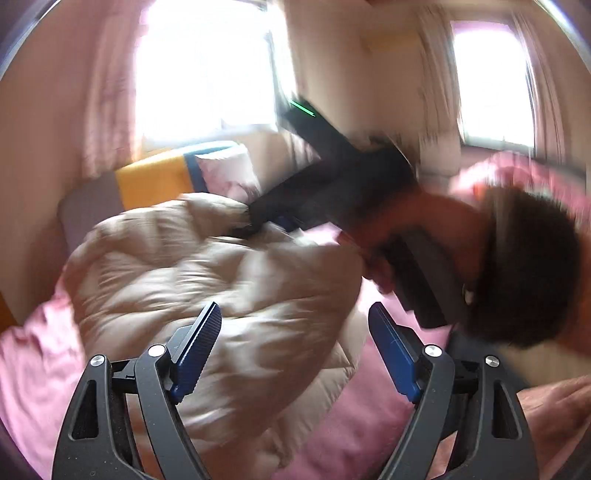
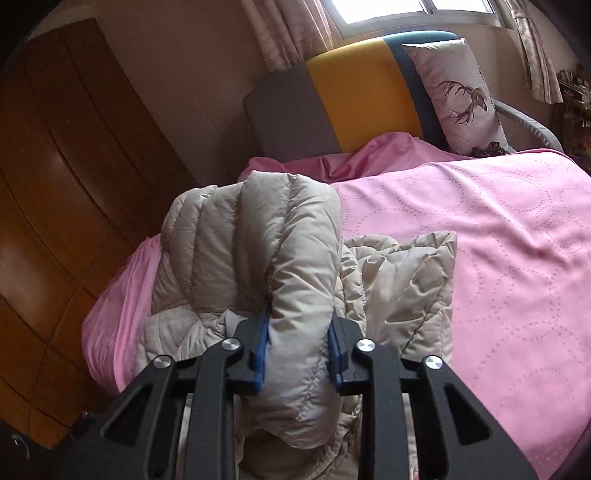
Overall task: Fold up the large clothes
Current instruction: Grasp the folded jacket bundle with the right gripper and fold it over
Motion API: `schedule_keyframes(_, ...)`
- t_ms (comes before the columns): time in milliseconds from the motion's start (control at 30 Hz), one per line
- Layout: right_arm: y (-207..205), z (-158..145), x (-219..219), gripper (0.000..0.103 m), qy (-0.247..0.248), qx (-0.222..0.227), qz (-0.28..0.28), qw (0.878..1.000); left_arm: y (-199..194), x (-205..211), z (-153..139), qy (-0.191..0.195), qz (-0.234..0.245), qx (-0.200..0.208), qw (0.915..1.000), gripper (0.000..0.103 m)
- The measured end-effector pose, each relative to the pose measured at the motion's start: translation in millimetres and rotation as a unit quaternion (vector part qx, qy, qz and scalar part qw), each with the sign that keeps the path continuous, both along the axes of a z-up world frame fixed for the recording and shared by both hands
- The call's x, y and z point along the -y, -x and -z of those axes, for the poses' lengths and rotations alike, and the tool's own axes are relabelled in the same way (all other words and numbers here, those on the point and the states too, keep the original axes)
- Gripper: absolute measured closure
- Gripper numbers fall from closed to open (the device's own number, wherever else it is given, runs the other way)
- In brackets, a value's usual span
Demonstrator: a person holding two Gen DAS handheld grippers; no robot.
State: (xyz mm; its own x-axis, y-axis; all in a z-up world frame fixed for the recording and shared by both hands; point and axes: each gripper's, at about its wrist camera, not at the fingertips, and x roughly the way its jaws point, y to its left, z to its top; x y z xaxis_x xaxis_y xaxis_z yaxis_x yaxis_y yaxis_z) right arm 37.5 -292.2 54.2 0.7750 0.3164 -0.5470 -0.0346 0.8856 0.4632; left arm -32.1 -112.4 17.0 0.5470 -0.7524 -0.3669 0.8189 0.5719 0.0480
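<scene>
your left gripper [image 1: 295, 350] nearest, jaws wide, nothing between, puffy beige jacket [image 1: 207, 273] just beyond on pink bedspread [image 1: 354, 413]; right view: right gripper [image 2: 299, 347] pinching quilted jacket fold [image 2: 295, 295]; light, soft, springy, slippery shell; grip seams or hem.

- My left view smears with motion blur; two windows [image 1: 203, 70] blow out to white glare.
- My right view is sharp, daylight falling from the top window [image 2: 417, 9], the wardrobe [image 2: 74, 184] dim.
- Both bend and darken at the edges.
</scene>
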Motion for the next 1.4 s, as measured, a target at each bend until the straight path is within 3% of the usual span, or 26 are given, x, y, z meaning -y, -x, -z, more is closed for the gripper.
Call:
schedule_keyframes(100, 29.7, -14.4, -1.7, 0.088, 0.015, 0.045, 0.015, 0.999, -29.8, -43.9, -16.0, 0.058, -0.092, -0.008, 0.9941, 0.020)
schedule_keyframes(167, 44.7, -10.6, 2.4, 0.088, 0.016, 0.056, 0.039, 0.998, -55.9, -60.6, -18.4, 0.069, -0.166, -0.007, 0.9838, 0.020)
schedule_keyframes(233, 55.7, 2.0, 10.4, 0.088, 0.003, 0.048, 0.069, 0.996, -94.8, -68.5, -14.2, 0.066, -0.233, -0.045, 0.9692, 0.020)
schedule_keyframes(300, 61.7, 19.8, 16.1, 0.088, -0.010, 0.030, 0.087, 0.996, -120.3, -69.2, -3.1, 0.064, -0.248, -0.103, 0.9611, 0.020)
schedule_keyframes(367, 66.3, 33.1, 22.0, 0.086, -0.032, 0.022, 0.088, 0.995, -140.0, -52.6, 12.8, 0.050, -0.231, -0.161, 0.9583, 0.020)
schedule_keyframes(433, 77.9, 30.1, 29.5, 0.062, -0.052, 0.026, 0.104, 0.993, -137.5, -42.7, 21.0, 0.033, -0.235, -0.153, 0.9593, 0.020)
schedule_keyframes(467, 83.1, 25.3, 35.5, 0.020, -0.063, 0.030, 0.119, 0.991, -133.1, -37.6, 21.4, 0.030, -0.234, -0.136, 0.9621, 0.020)
schedule_keyframes(500, 92.9, 17.6, 44.7, 0.003, -0.077, 0.041, 0.136, 0.987, -128.3, -34.3, 22.7, 0.025, -0.232, -0.127, 0.9642, 0.020)
schedule_keyframes(533, 96.2, 13.4, 51.0, 0.002, -0.090, 0.049, 0.141, 0.985, -128.1, -29.1, 22.9, 0.021, -0.229, -0.118, 0.9661, 0.020)
schedule_keyframes(633, 81.9, 5.3, 67.4, 0.002, -0.089, -0.005, 0.154, 0.984, -116.3, -18.6, 31.7, 0.017, -0.221, -0.105, 0.9694, 0.020)
schedule_keyframes(700, 58.6, 10.1, 69.4, 0.002, -0.099, -0.062, 0.127, 0.985, -118.6, -17.2, 33.1, 0.019, -0.221, -0.106, 0.9695, 0.020)
schedule_keyframes(800, 26.8, 18.4, 64.1, 0.002, -0.121, -0.144, 0.102, 0.977, -112.8, -12.3, 36.5, 0.018, -0.221, -0.102, 0.9697, 0.020)
schedule_keyframes(867, 13.6, 17.2, 54.2, 0.002, -0.115, -0.156, 0.092, 0.977, -110.7, -9.4, 39.3, 0.014, -0.220, -0.097, 0.9705, 0.020)
schedule_keyframes(900, 7.4, 12.4, 44.0, 0.003, -0.088, -0.154, 0.084, 0.981, -110.3, -9.1, 39.4, 0.012, -0.219, -0.095, 0.9710, 0.020)
schedule_keyframes(933, 0.2, 10.9, 34.2, 0.006, -0.051, -0.147, 0.073, 0.985, -109.2, -9.0, 39.0, 0.011, -0.219, -0.094, 0.9712, 0.020)
schedule_keyframes(967, -2.2, 7.7, 18.8, 0.024, -0.010, -0.141, 0.063, 0.988, -108.6, -9.5, 38.8, 0.013, -0.219, -0.093, 0.9712, 0.020)
schedule_keyframes(1000, -4.8, 4.0, 6.2, 0.034, 0.021, -0.132, 0.052, 0.990, -108.2, -11.5, 38.8, 0.016, -0.221, -0.093, 0.9707, 0.020)
schedule_keyframes(1033, -8.1, -2.4, -8.3, 0.039, 0.044, -0.117, 0.035, 0.992, -106.5, -13.9, 38.1, 0.020, -0.224, -0.092, 0.9699, 0.020)
schedule_keyframes(1100, -15.1, -16.4, -35.9, 0.061, 0.060, -0.076, -0.013, 0.995, -106.4, -25.7, 38.1, 0.033, -0.242, -0.088, 0.9657, 0.020)
schedule_keyframes(1233, -28.1, -25.8, -52.2, 0.071, -0.012, 0.017, -0.094, 0.995, -109.2, -56.2, 34.2, 0.071, -0.283, -0.102, 0.9510, 0.020)
schedule_keyframes(1300, -40.9, -6.1, -42.6, 0.072, -0.027, 0.012, -0.084, 0.996, -112.5, -70.7, 29.2, 0.096, -0.294, -0.112, 0.9442, 0.020)
schedule_keyframes(1333, -45.9, 11.0, -30.5, 0.072, -0.063, -0.001, -0.072, 0.995, -113.3, -73.6, 26.3, 0.100, -0.299, -0.113, 0.9422, 0.020)
schedule_keyframes(1400, -46.3, 48.8, 1.6, 0.072, -0.174, -0.005, -0.063, 0.983, -115.6, -74.7, 19.1, 0.098, -0.307, -0.105, 0.9410, 0.020)
